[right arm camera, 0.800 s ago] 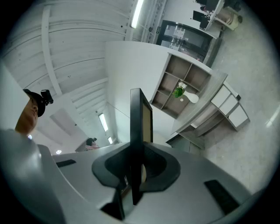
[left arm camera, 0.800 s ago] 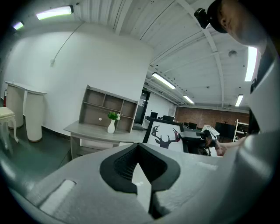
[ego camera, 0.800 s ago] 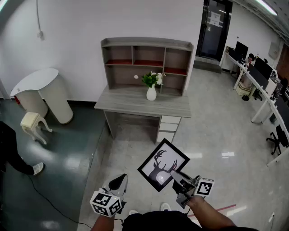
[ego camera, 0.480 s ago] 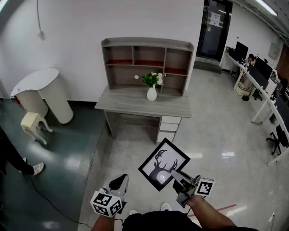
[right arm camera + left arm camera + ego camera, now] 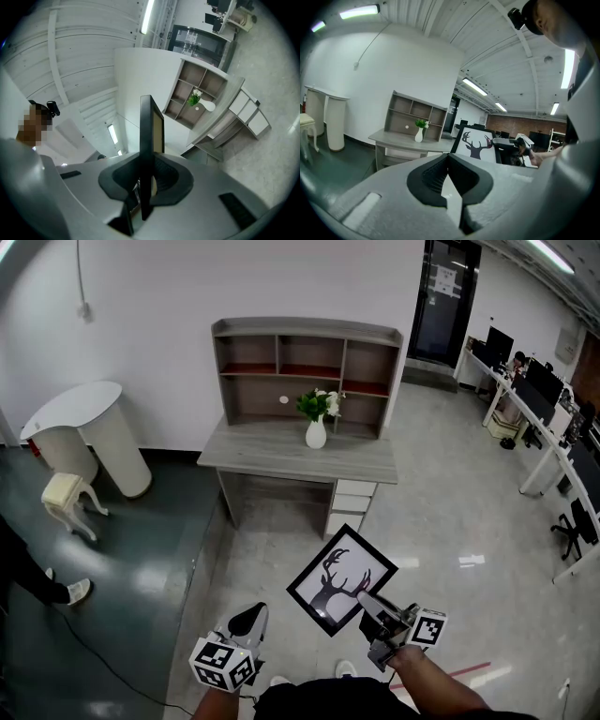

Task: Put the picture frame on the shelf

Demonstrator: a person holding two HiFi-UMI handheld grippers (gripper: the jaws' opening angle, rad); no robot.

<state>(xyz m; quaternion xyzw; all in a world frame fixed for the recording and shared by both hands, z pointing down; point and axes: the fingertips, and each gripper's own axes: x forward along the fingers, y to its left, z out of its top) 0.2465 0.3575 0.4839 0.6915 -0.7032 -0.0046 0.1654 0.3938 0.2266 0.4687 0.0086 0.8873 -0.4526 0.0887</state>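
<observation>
A black picture frame (image 5: pixel 340 579) with a deer silhouette is held off the floor, tilted like a diamond, and my right gripper (image 5: pixel 367 601) is shut on its lower right edge. Seen edge-on in the right gripper view, the frame (image 5: pixel 149 140) stands between the pads. My left gripper (image 5: pixel 247 622) hangs lower left, shut and empty; its closed jaws show in the left gripper view (image 5: pixel 449 176), with the frame (image 5: pixel 477 144) beyond. Ahead against the white wall is the grey desk (image 5: pixel 300 451) with a cubby shelf (image 5: pixel 305 362) on it.
A white vase with flowers (image 5: pixel 316 418) stands on the desk below the shelf. A white round table (image 5: pixel 89 432) and small stool (image 5: pixel 70 501) are at left. A person's leg (image 5: pixel 37 573) is at the left edge. Office desks (image 5: pixel 544 418) line the right.
The frame and my right gripper have shifted very slightly upward and toward the desk. The person's leg at left has drifted further to the edge.
</observation>
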